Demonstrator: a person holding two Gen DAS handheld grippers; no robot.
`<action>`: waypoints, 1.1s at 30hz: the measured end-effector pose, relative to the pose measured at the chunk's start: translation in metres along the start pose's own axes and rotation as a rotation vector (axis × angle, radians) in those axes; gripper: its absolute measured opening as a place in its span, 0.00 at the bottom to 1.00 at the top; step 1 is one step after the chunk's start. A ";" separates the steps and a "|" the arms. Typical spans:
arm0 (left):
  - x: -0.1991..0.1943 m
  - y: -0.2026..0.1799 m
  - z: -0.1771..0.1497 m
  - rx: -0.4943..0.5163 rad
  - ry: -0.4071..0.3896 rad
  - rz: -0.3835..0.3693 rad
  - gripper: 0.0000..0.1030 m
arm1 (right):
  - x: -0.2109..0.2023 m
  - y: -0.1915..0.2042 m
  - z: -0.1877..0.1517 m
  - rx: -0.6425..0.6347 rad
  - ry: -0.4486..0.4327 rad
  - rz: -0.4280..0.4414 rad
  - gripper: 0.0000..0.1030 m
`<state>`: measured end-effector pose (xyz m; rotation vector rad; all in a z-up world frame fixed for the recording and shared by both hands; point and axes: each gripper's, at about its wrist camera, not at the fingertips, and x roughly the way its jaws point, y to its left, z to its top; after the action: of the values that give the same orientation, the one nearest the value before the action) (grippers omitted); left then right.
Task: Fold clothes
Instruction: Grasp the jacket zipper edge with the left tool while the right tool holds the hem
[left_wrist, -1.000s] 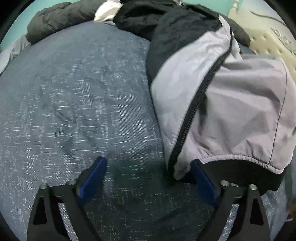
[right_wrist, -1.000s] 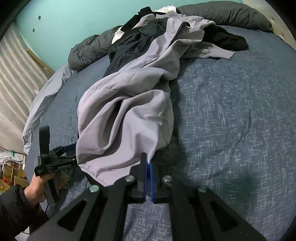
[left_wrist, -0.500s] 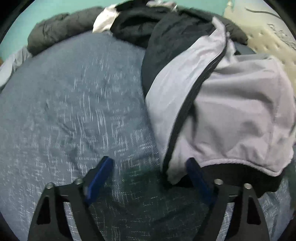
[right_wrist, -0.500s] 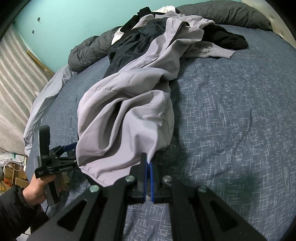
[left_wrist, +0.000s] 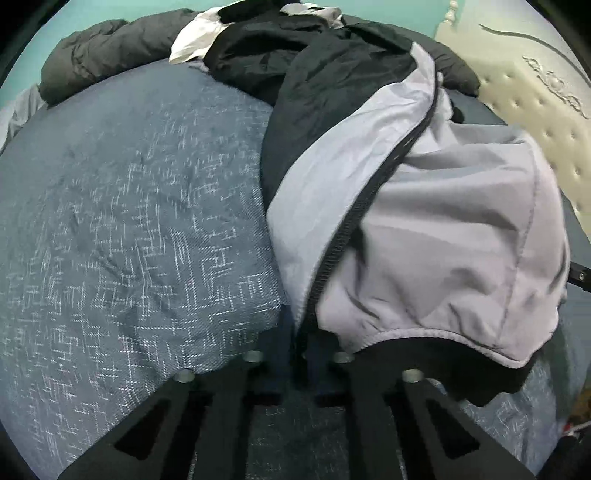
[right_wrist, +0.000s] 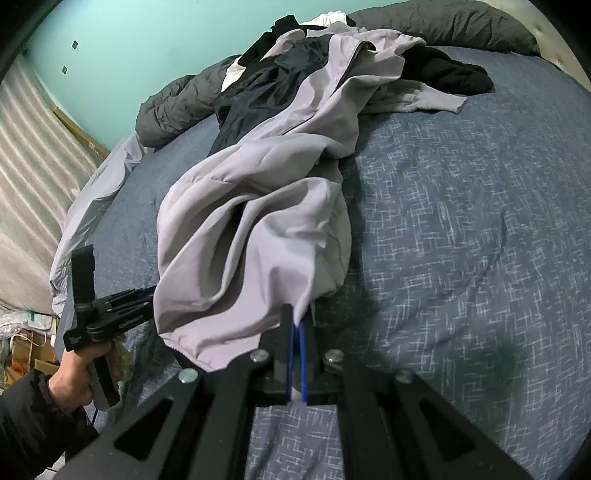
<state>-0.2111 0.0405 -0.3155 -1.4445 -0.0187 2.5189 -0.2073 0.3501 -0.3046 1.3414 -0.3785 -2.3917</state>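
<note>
A light grey zip jacket (right_wrist: 258, 236) with a black lining lies stretched over the blue patterned bed cover (right_wrist: 461, 240). It also shows in the left wrist view (left_wrist: 443, 236), zipper running down its middle. My left gripper (left_wrist: 301, 343) is shut on the jacket's bottom hem at the zipper end. In the right wrist view the left gripper (right_wrist: 144, 295) reaches into the hem's left corner. My right gripper (right_wrist: 297, 328) is shut on the hem's right corner.
A pile of black, grey and white clothes (right_wrist: 436, 74) lies at the far end of the bed with a dark duvet (right_wrist: 173, 107). A tufted cream headboard (left_wrist: 535, 110) is at the right. The bed's edge and clutter (right_wrist: 26, 332) lie left.
My left gripper was open beside the zipper end of the hem and has closed on it. The right gripper has stayed shut on its corner.
</note>
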 end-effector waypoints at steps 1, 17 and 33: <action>-0.003 -0.001 0.000 0.007 -0.006 0.000 0.04 | -0.001 0.002 0.000 -0.003 -0.005 0.001 0.02; -0.168 -0.027 0.065 0.060 -0.280 -0.037 0.03 | -0.122 0.073 0.060 -0.111 -0.243 0.061 0.02; -0.448 -0.048 0.111 0.111 -0.560 -0.037 0.03 | -0.330 0.199 0.164 -0.303 -0.468 0.020 0.01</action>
<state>-0.0793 0.0041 0.1280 -0.6574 -0.0020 2.7531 -0.1527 0.3267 0.1104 0.6404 -0.1375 -2.6024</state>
